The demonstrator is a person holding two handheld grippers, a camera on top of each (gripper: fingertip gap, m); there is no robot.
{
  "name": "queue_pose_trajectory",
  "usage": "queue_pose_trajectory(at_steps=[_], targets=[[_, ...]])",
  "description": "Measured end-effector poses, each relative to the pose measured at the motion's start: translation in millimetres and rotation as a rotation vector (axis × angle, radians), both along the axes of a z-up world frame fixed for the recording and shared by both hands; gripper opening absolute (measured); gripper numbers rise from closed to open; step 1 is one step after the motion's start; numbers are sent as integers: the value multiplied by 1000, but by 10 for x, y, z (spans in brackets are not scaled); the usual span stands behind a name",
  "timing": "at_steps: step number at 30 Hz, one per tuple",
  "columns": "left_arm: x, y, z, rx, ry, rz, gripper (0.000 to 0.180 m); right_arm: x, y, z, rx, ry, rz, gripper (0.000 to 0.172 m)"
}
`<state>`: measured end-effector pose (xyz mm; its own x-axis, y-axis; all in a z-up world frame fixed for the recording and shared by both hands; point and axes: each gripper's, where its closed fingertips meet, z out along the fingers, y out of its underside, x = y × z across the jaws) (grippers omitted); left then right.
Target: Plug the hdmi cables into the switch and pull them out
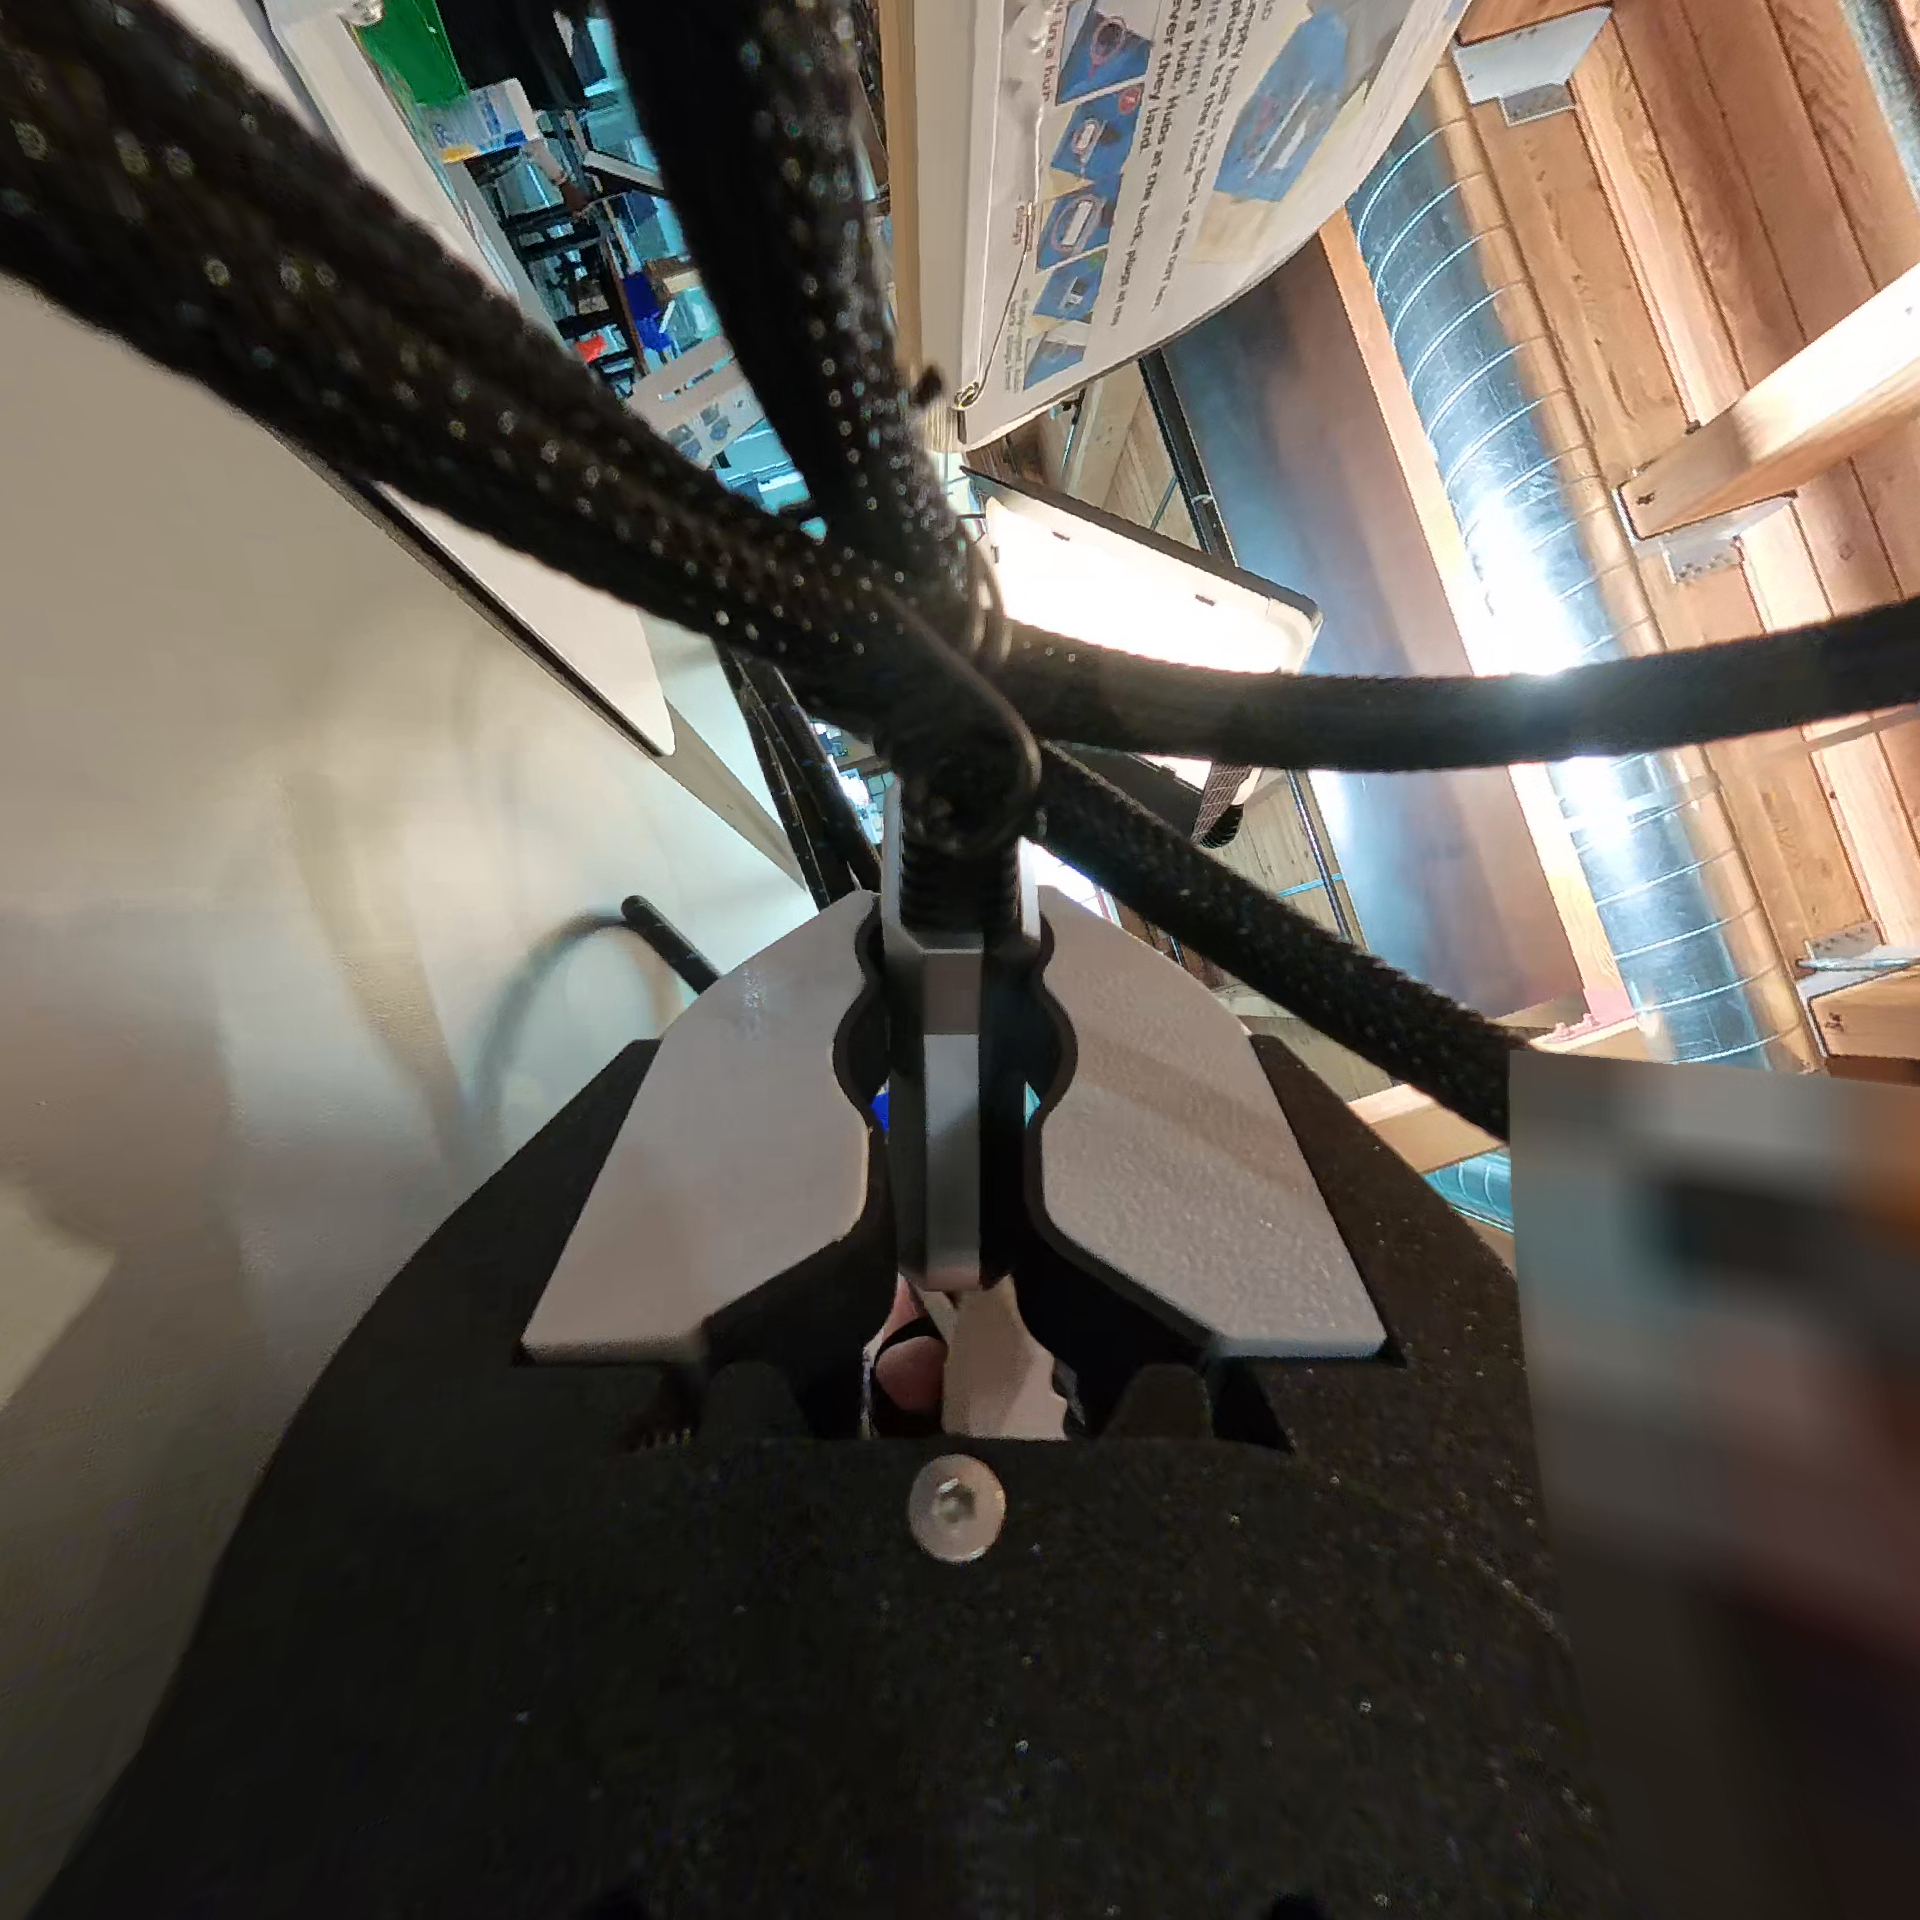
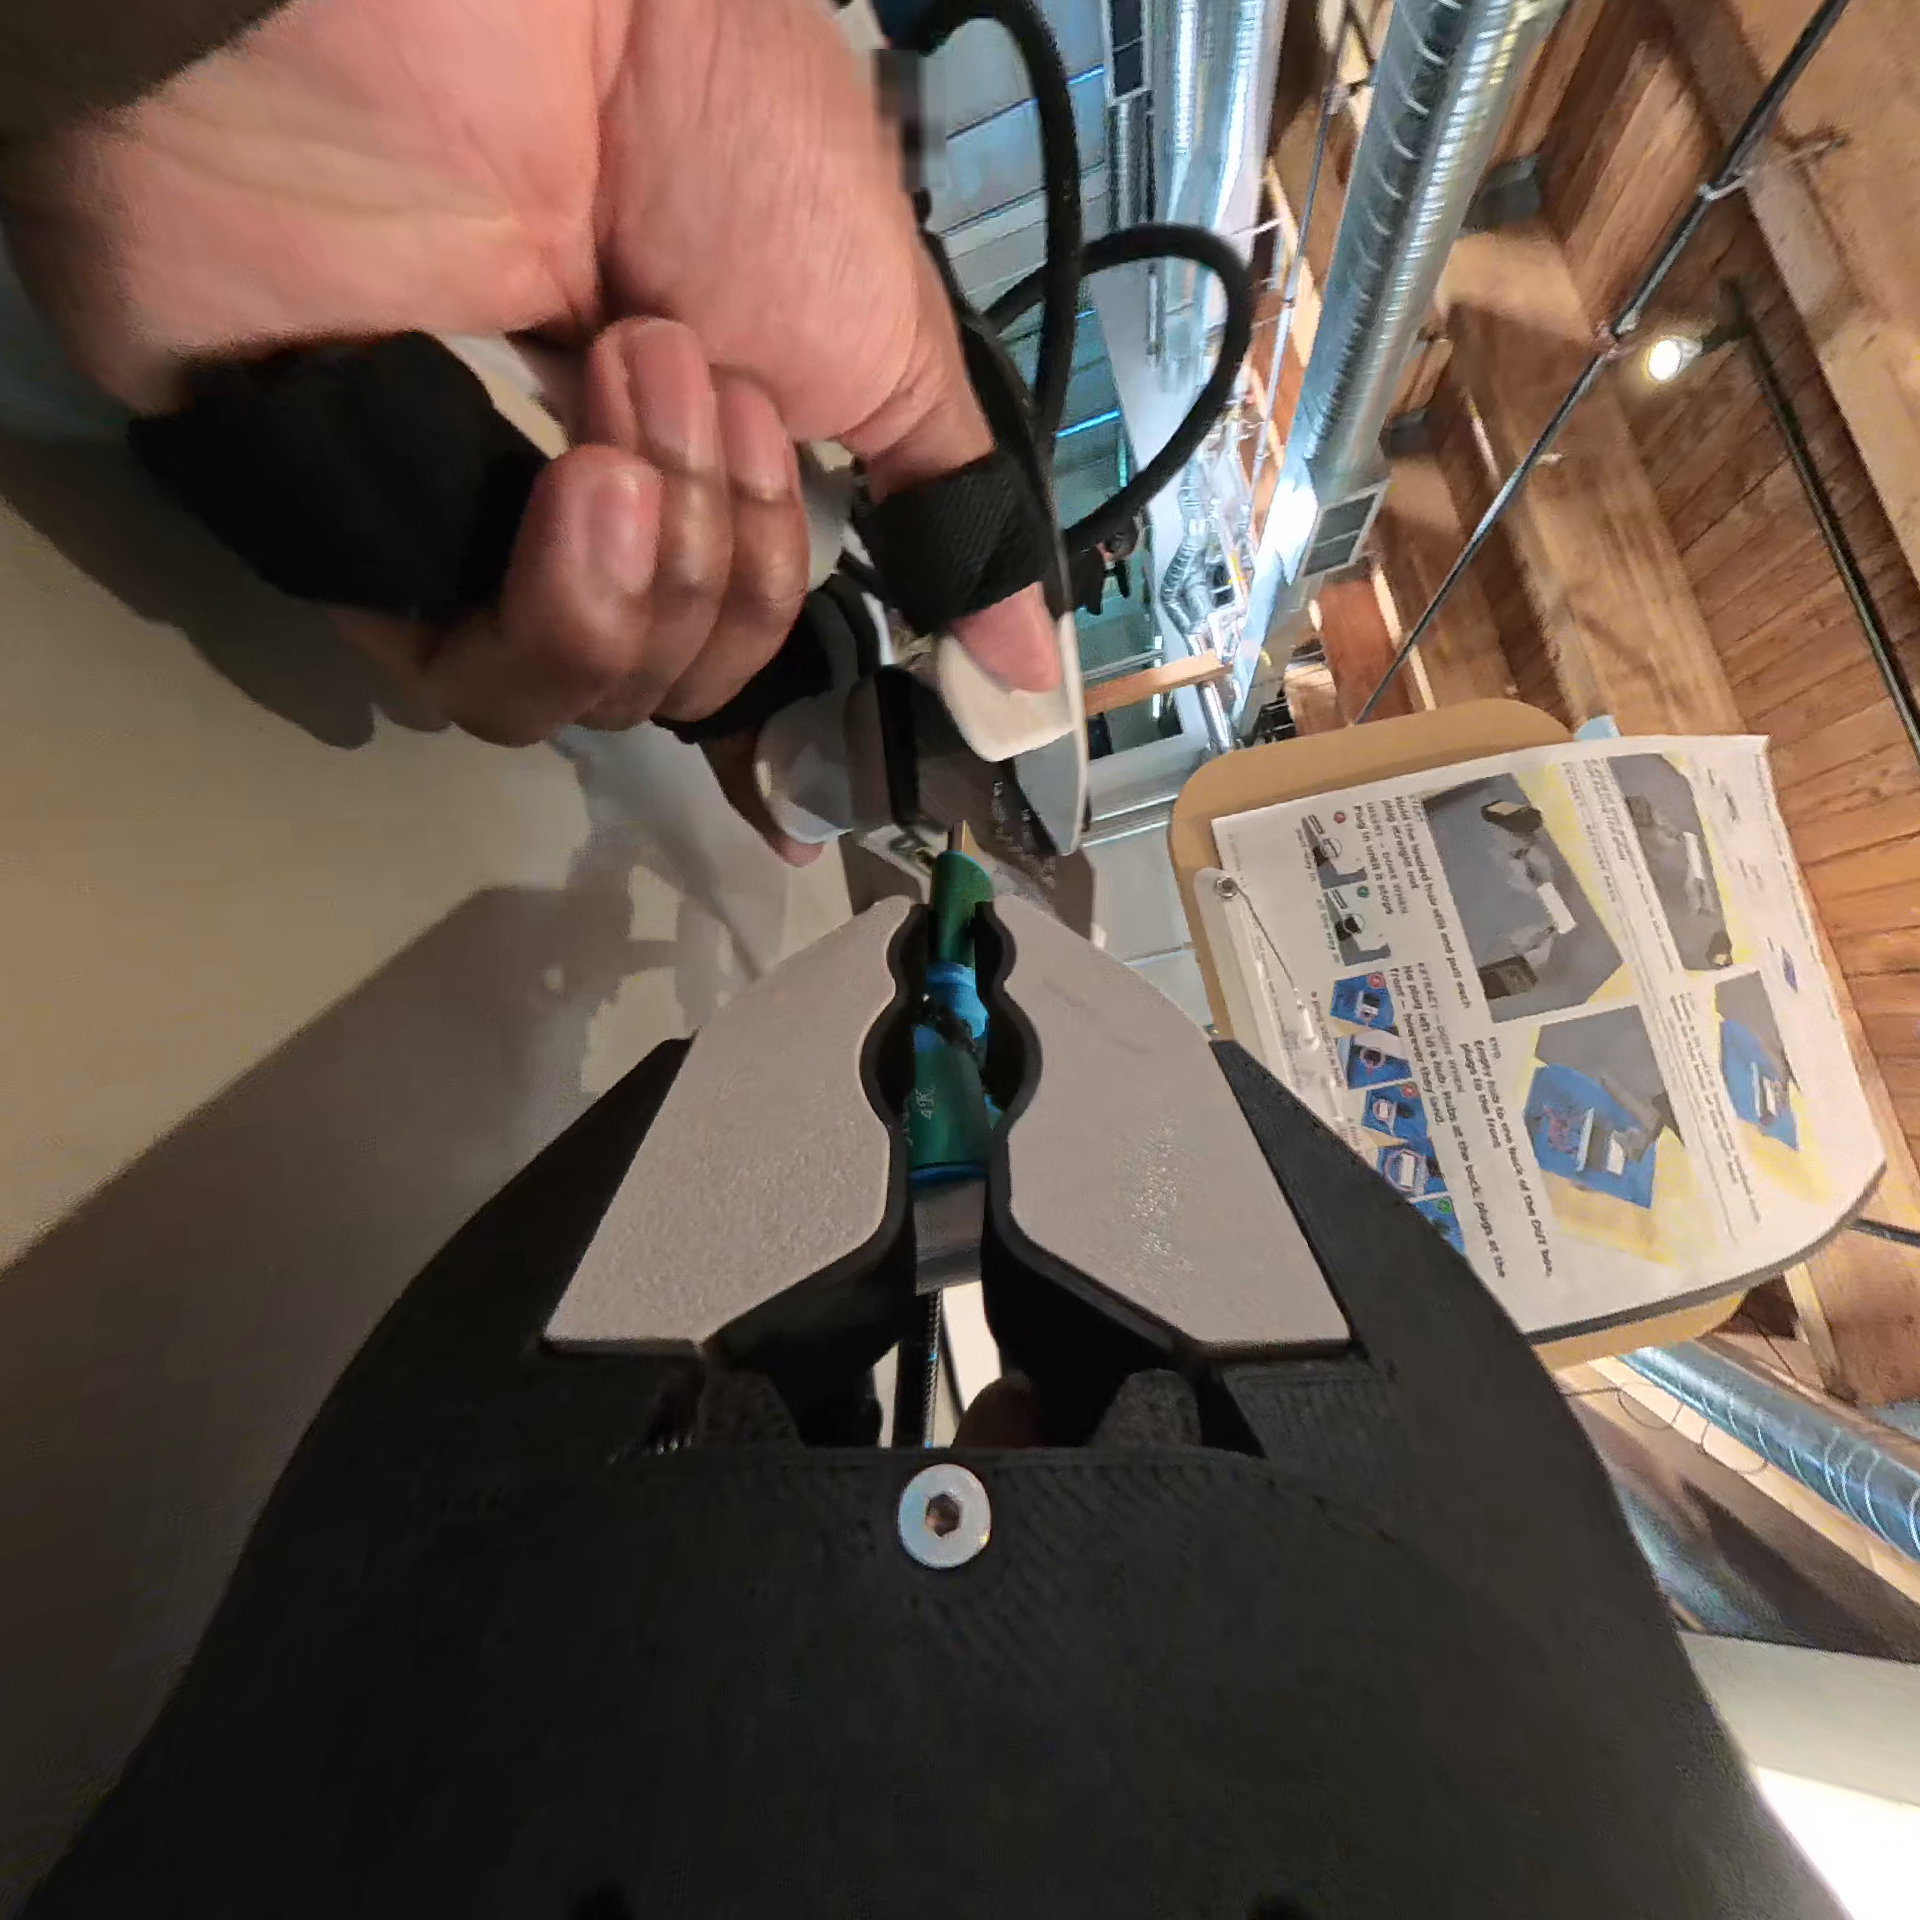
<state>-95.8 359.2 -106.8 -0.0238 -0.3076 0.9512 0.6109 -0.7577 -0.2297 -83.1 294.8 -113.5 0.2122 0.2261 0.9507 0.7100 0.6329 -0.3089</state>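
In the left wrist view my left gripper [image 1: 956,920] is shut on a grey metal plug [image 1: 948,1101]. The plug stands lengthwise between the pads. Its ribbed black collar [image 1: 951,868] sticks out past the fingertips into a knot of black braided cables [image 1: 499,416]. In the right wrist view my right gripper [image 2: 951,920] is shut on a green plug with a blue band [image 2: 948,1081]. The green tip [image 2: 958,883] pokes out just beyond the fingertips. Close ahead of it a person's hand [image 2: 623,416] holds the other gripper [image 2: 914,769], with black cables looping behind.
A clipboard with a printed picture sheet hangs at the right in the right wrist view [image 2: 1538,1018] and at the top in the left wrist view [image 1: 1164,156]. Wooden planks and a shiny metal duct [image 1: 1558,623] lie beyond. A pale wall [image 1: 208,883] fills the left. Spacing between my two grippers at the tips: around 7 centimeters.
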Motion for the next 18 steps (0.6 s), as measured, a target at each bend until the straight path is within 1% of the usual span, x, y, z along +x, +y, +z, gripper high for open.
queue_pose_trajectory(at_steps=[2, 7, 13, 15, 18], targets=[[4, -25, 6, -1, -10, -10, 22, -11, 14, -81, -2, -46, -6, 8], [-16, -67, -22, -29, -24, -33, 22, -46, -22, -109, 22, -78, 20, 7], [1, -105, -104, -73, 27, -62, 21, -60, -81, -150, 75, -133, 70, 5], [13, -110, -112, -70, 42, -60, 22, -74, -90, -176, 65, -141, 76, 0], [99, -152, -121, -66, 58, -86, 22, -86, -86, -235, 45, -163, 73, 0]])
